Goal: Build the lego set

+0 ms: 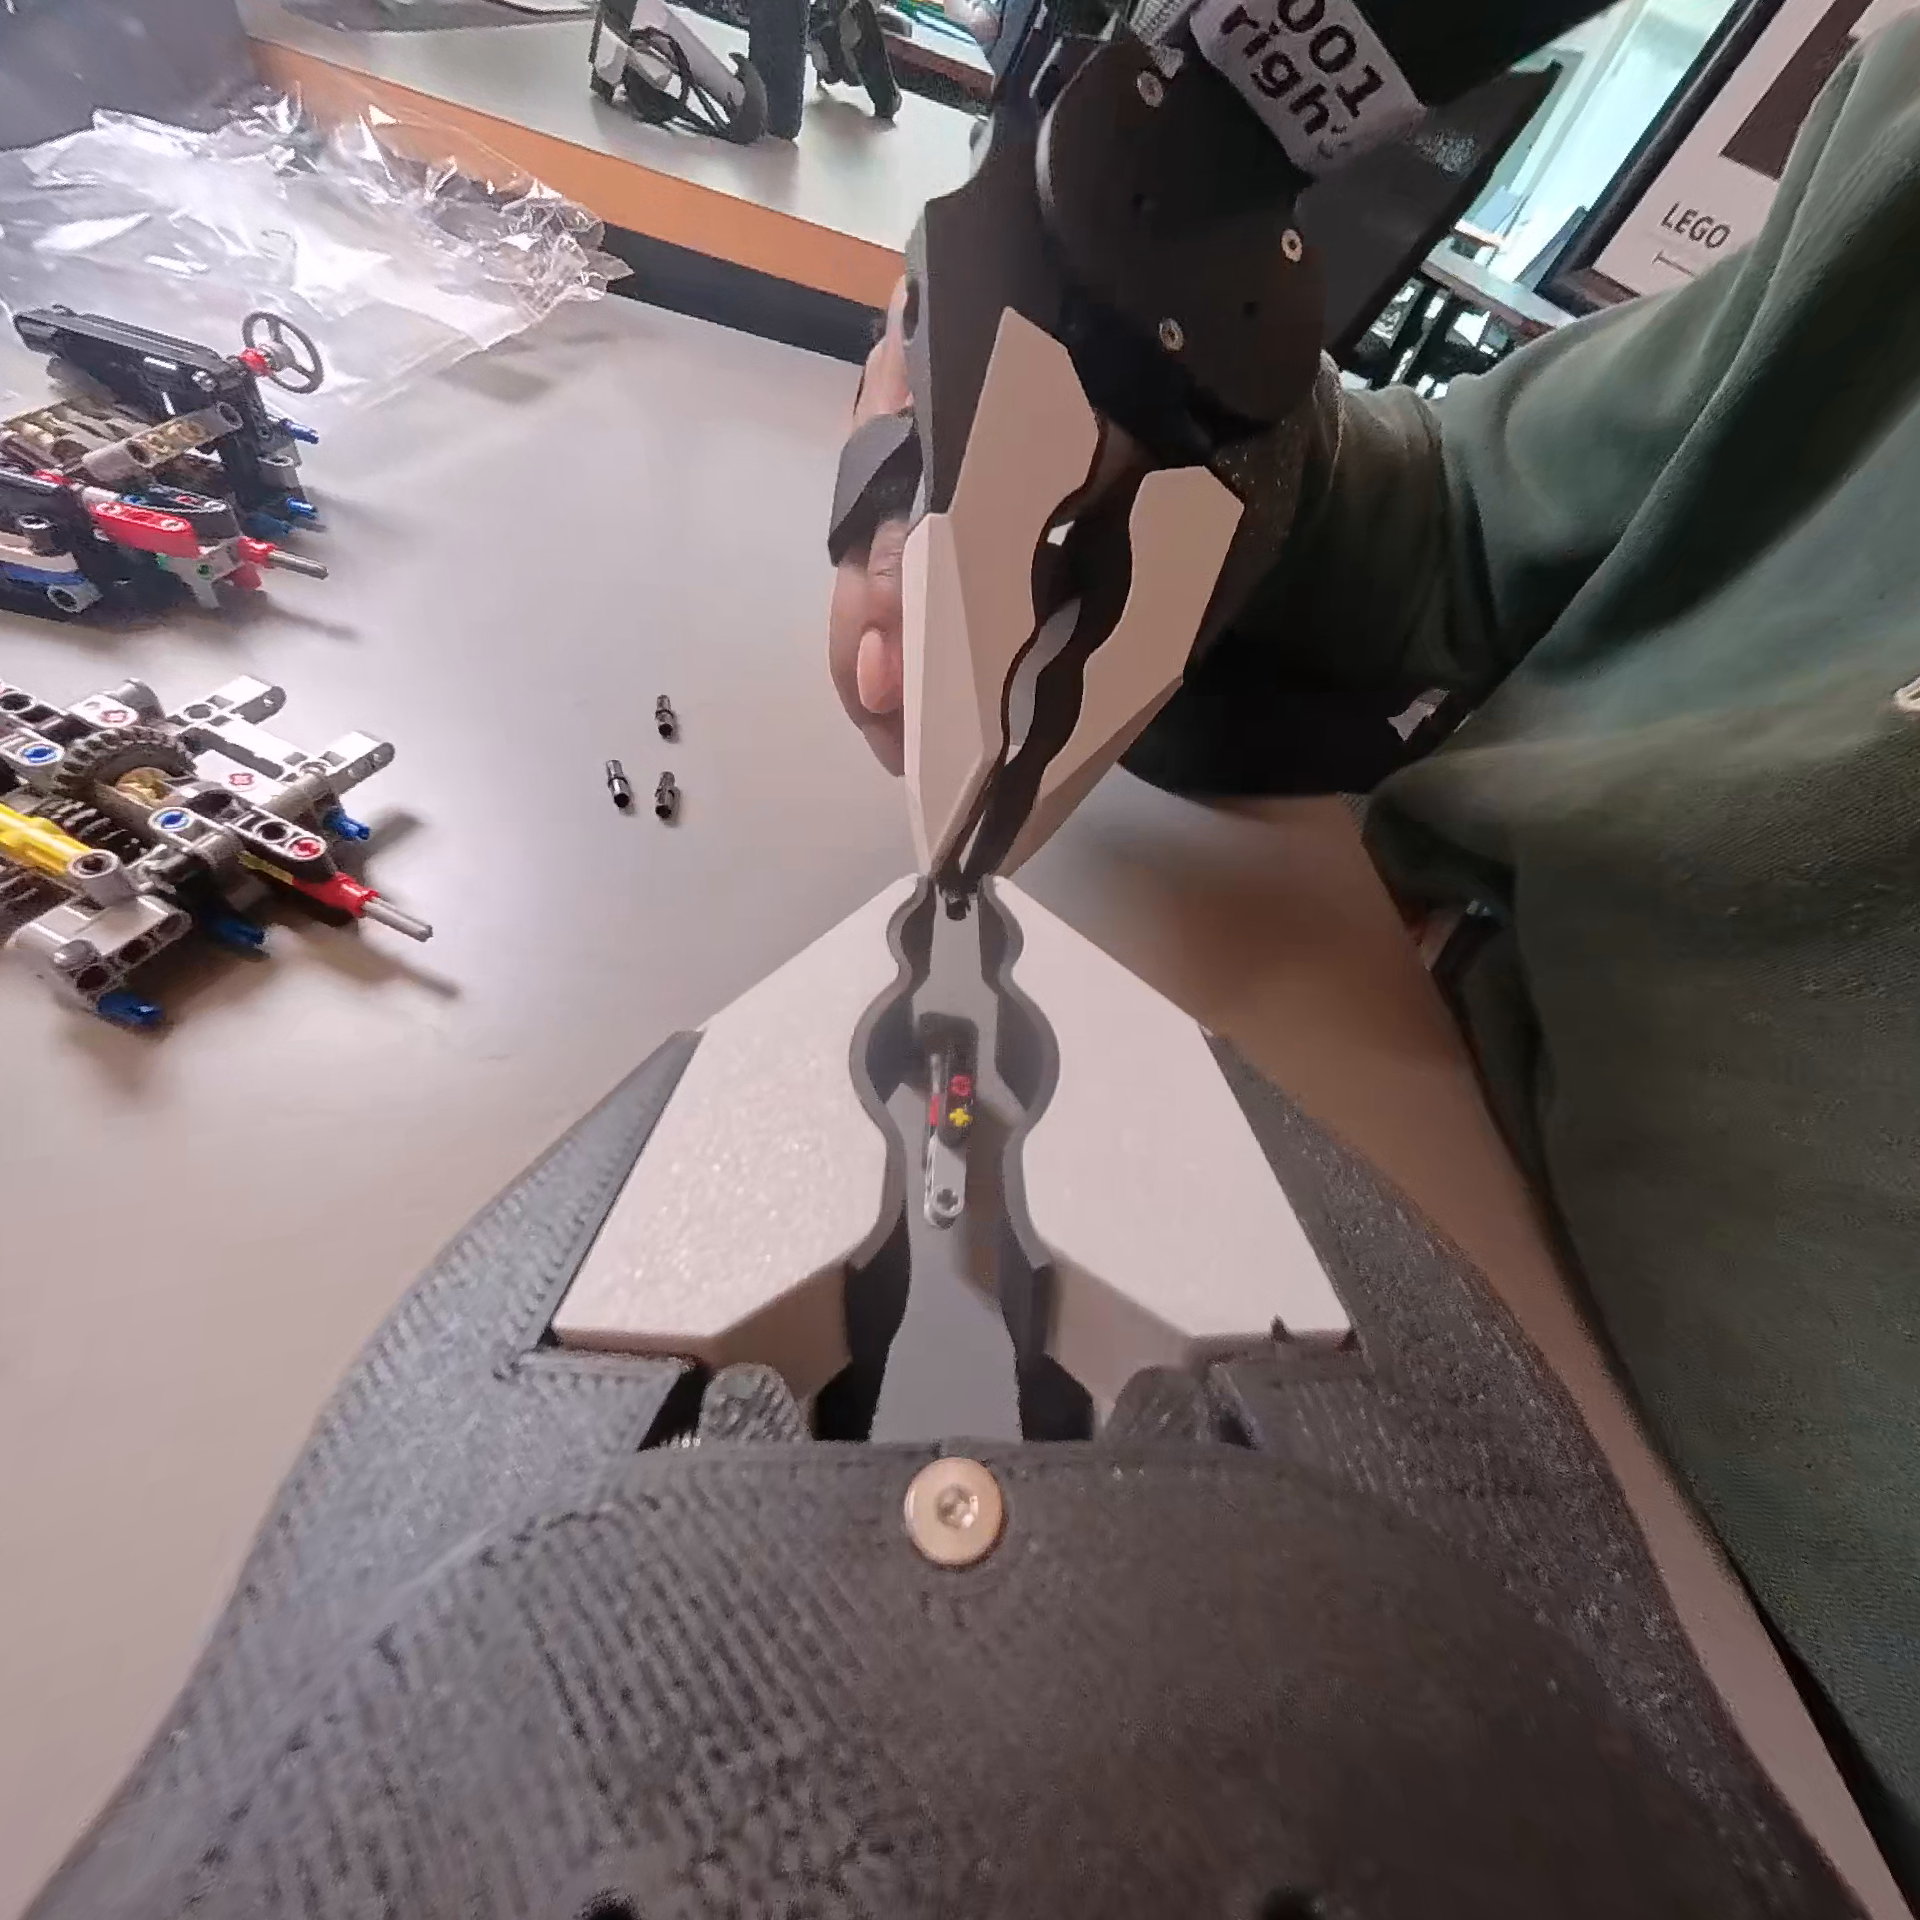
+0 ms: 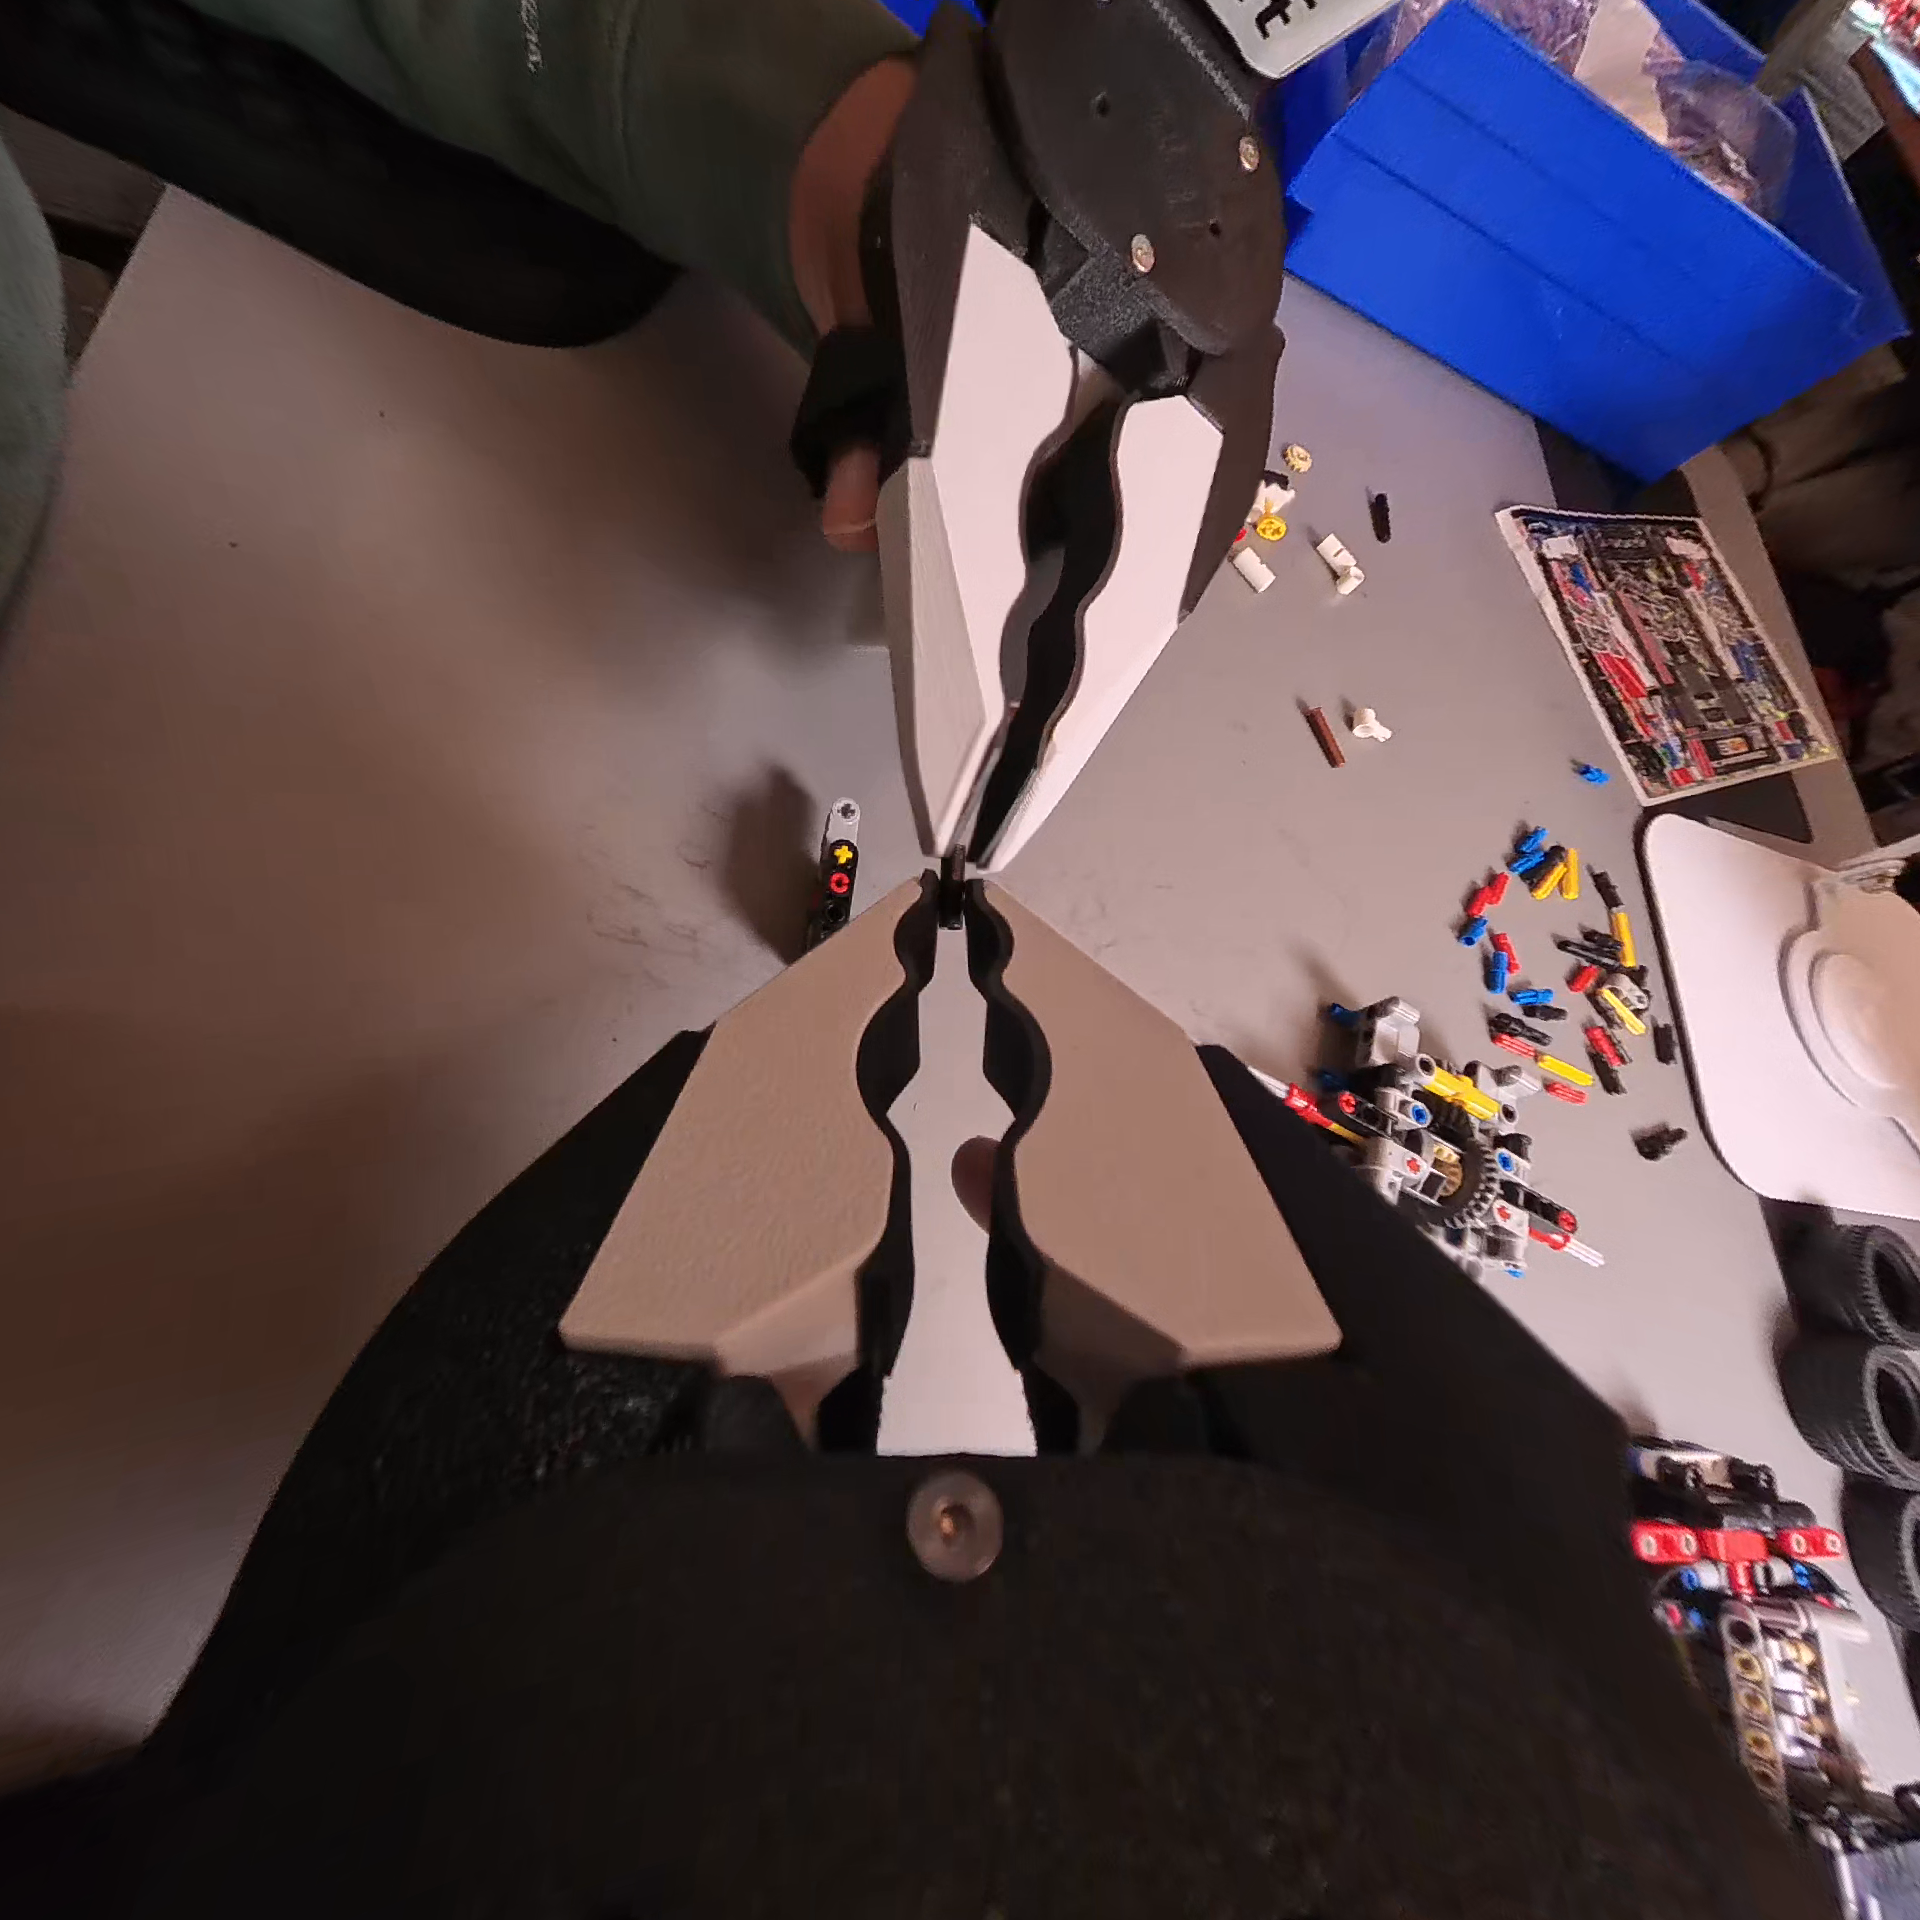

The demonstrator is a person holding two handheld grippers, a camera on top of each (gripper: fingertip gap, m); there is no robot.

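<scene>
Both grippers meet tip to tip above the surface (image 2: 436, 644), pinching one tiny black pin (image 2: 952, 885) between them: right gripper (image 2: 952, 896) clamped on one end, left gripper (image 1: 954, 902) on the other, probably for a steadier hold.

Each camera rides on its own gripper and looks forward along the two fingers, angled down at the grey worktop (image 1: 623, 1195) from close above. The two views face each other: each shows the opposite gripper coming in from the top. Both share the spot where the fingertips meet and the small beam (image 2: 837, 868) lying below.
</scene>
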